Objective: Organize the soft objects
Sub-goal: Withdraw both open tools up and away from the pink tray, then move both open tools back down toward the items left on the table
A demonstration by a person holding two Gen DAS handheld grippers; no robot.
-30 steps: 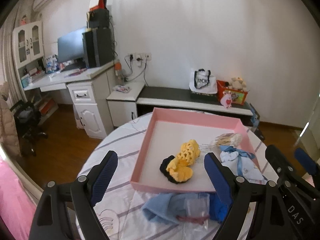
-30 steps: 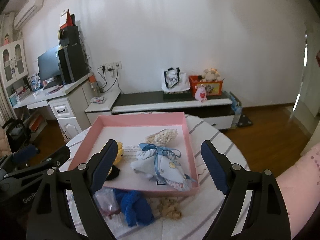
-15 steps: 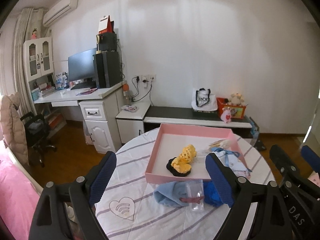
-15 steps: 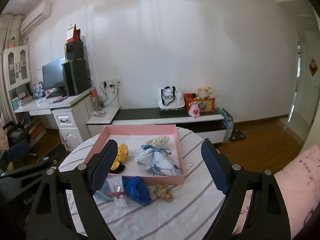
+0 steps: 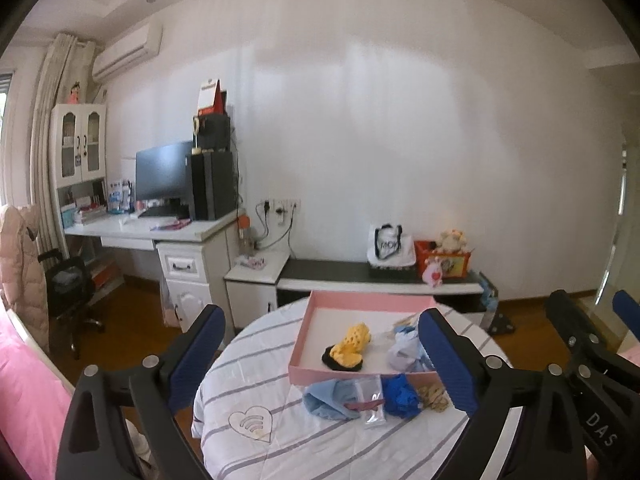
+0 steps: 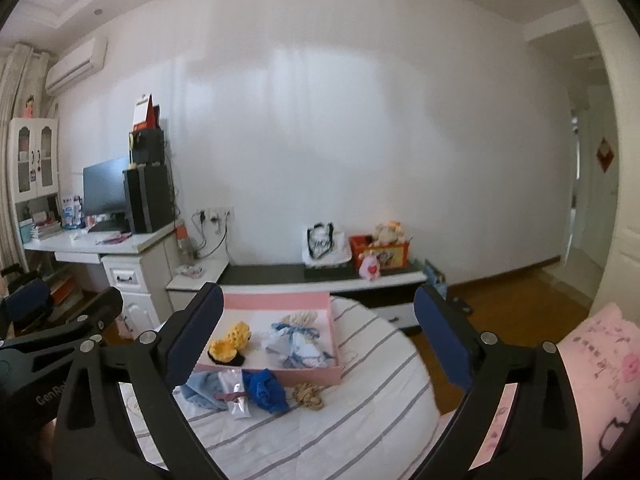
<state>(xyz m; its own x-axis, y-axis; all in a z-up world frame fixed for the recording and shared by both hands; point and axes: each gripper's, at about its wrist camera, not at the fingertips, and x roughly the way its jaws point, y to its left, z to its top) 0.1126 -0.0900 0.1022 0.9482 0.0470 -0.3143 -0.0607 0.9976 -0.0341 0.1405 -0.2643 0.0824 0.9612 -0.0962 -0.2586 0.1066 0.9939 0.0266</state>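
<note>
A pink box [image 5: 368,302] [image 6: 276,300] sits on a round table under a striped white cloth [image 5: 280,420] [image 6: 360,420]. Inside lie a yellow crochet toy [image 5: 352,344] [image 6: 232,340] and a white-and-blue pouch [image 5: 404,354] [image 6: 292,340]. In front of the box lie a light blue cloth [image 5: 328,398] [image 6: 202,390], a clear plastic bag [image 5: 370,400], a dark blue soft item [image 5: 402,394] [image 6: 266,392] and a tan scrunchie [image 6: 308,396]. My left gripper [image 5: 321,314] and right gripper [image 6: 319,292] hang well back from the table, jaws opening, with nothing between them.
A white desk [image 5: 168,232] with a monitor stands at the left wall, and an office chair [image 5: 68,284] is beside it. A low bench [image 5: 360,276] against the far wall carries a tote bag and an orange box. Pink bedding [image 6: 600,360] lies at the right.
Both grippers have drawn back from the table and risen a little, so the box and soft items look smaller and farther. The jaws stand slightly wider. Nothing on the table moved.
</note>
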